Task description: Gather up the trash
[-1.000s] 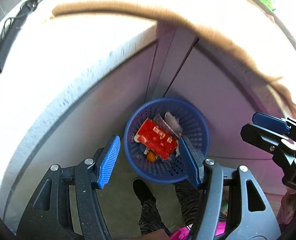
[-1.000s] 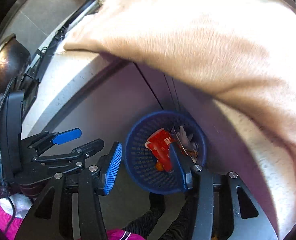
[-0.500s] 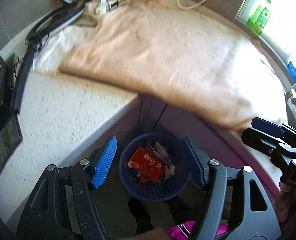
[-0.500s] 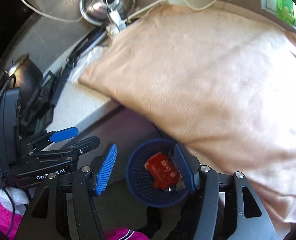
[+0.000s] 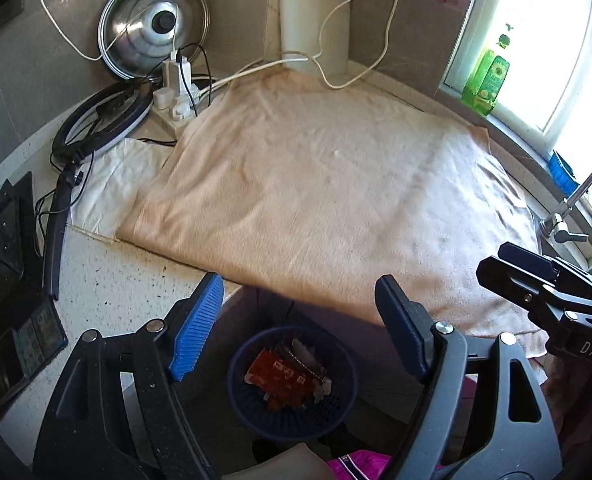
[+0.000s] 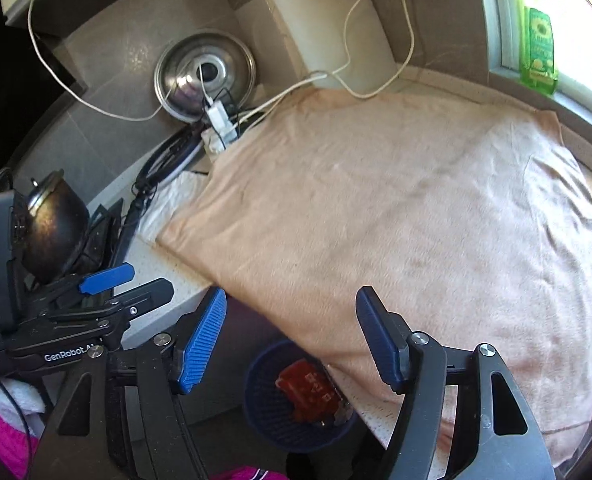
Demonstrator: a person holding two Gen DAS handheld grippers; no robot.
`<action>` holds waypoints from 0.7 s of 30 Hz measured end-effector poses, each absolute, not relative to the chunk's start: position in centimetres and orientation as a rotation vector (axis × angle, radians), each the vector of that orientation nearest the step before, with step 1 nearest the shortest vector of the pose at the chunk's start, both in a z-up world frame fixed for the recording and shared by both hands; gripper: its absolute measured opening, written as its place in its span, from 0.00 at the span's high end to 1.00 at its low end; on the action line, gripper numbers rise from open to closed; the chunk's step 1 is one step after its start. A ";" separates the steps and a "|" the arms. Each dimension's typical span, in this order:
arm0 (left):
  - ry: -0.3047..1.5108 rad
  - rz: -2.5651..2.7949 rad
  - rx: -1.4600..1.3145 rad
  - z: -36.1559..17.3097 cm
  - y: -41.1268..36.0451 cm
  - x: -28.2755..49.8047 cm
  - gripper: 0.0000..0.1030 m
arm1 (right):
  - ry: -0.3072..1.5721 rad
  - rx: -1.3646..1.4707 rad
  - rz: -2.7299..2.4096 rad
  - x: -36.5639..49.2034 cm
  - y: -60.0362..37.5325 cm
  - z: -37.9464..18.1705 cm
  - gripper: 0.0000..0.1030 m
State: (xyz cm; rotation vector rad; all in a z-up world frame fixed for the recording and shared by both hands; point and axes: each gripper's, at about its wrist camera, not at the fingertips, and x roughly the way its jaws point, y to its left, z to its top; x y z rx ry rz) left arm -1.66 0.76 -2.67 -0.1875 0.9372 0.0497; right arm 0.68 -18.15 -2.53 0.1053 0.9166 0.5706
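- Left gripper: jaws apart and opening, nothing between the pads. It hangs above the counter edge, tilted down, with the bin showing through the gap far below.
- Right gripper: likewise apart and opening, empty; held just beside the left one, above the same edge.
- Blue basket: stands on the floor against the purple cabinet front, below the counter lip. It serves as the bin and holds the trash: a red wrapper and a few lighter scraps. Judged placed there so items drop straight off the edge.
- Beige towel: spread over most of the counter, its near hem overhanging the edge. No loose trash is visible on it, so the collecting appears largely done.
- Surroundings: a pot lid leans on the back wall, a power strip with white cables sits before it, and a green bottle stands on the sill.
- Obstructions: the cables trail onto the towel's far edge; a faucet stands at the right.
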 end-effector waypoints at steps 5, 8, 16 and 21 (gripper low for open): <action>0.895 0.053 -0.198 -0.9 0.4 -1.8 0.16 | 0.871 0.119 0.559 0.9 -19.0 -1.4 0.24; 0.883 0.058 -0.201 -0.2 0.2 -1.8 0.14 | 0.843 0.132 0.554 0.8 -19.6 -0.8 0.22; 0.851 0.063 -0.184 1.2 -0.4 -2.0 0.06 | 0.809 0.137 0.553 0.6 -19.7 0.3 0.22; 0.841 0.060 -0.179 1.7 -0.7 -2.1 0.05 | 0.804 0.133 0.554 0.7 -19.5 0.5 0.22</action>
